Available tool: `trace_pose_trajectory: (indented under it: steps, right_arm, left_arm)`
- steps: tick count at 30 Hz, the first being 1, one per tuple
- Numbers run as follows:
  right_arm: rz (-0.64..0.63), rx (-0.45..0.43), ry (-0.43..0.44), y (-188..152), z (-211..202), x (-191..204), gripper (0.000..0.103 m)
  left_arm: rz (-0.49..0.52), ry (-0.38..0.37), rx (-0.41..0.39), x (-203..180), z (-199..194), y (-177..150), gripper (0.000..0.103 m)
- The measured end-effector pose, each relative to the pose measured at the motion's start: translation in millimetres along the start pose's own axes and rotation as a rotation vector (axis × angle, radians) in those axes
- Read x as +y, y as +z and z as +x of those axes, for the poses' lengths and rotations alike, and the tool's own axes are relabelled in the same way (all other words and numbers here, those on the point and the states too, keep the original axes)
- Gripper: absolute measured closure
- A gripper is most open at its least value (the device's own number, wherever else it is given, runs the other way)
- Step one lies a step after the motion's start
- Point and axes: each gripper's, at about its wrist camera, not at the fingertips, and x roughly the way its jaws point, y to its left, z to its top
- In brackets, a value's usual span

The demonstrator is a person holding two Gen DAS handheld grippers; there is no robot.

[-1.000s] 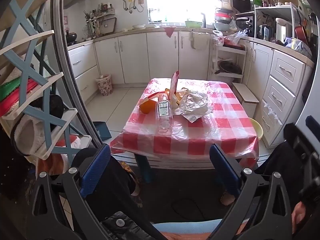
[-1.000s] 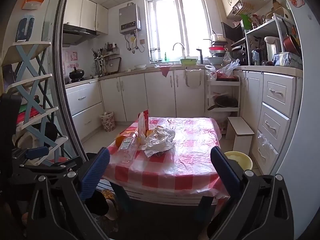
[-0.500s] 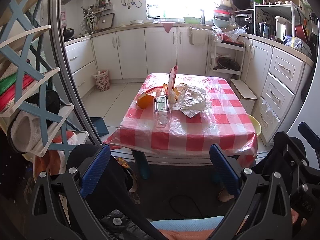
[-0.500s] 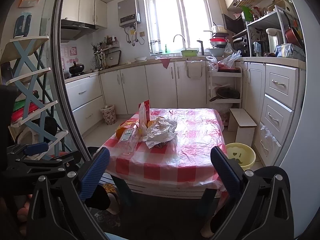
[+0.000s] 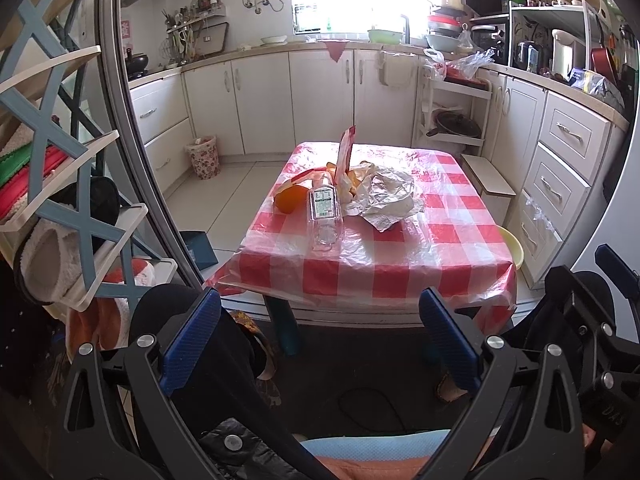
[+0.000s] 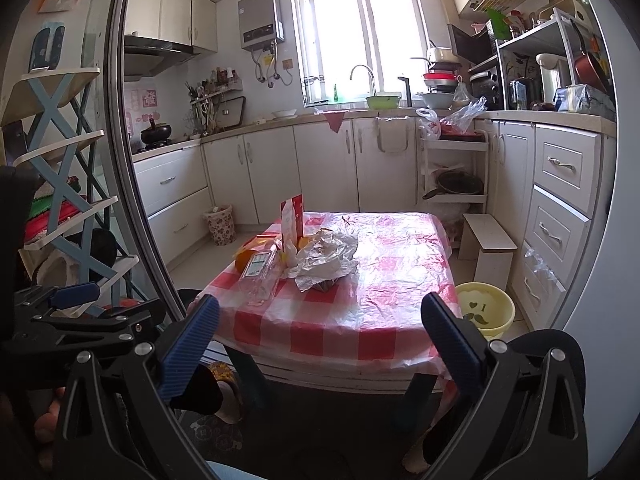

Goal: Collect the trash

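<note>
Left gripper (image 5: 320, 340): held low before the near edge of the counter, jaws spread wide and empty, so it can take the first piece of trash without re-opening.
Right gripper (image 6: 320, 340): held level beside the left one, jaws likewise wide apart with nothing between them; both tools are well short of the trash, which looks like the approach stage.
Counter (image 5: 400, 264): a low table under a red-and-white checked cloth with a clear plastic sheet over it; the near half is bare, so a reach has free room.
Plastic bottle (image 5: 325, 216): clear, empty-looking, lying on its side with the label up and its base towards the grippers; it is the nearest trash and probably the easiest first pick.
Orange (image 5: 291, 199): just left of the bottle, near the counter's left edge, with an orange-red wrapper (image 5: 306, 175) lying close behind it.
Crumpled paper (image 5: 386, 196): a pale wad just right of the bottle, loosely bunched, likely to crush and shift in a grip.
Peel scraps (image 5: 352, 186): yellow bits tucked between bottle and paper, partly hidden.
Red-and-white packet (image 5: 346, 150): standing upright behind the pile, apparently propped by it.
Yellow basin (image 6: 485, 310): on the floor by the counter's right corner.
Patterned waste bin (image 5: 203, 157): on the floor against the far cabinets, well apart from the counter; probably where the trash is meant to go.
</note>
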Motion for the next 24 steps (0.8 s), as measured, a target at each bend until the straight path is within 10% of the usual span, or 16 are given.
trace_pose_trajectory:
  steps: [24]
  right_arm:
    - [0.032,0.090,0.045,5,69,-10,0.006]
  left_arm:
    - [-0.140,-0.033,0.140,47,128,41,0.008]
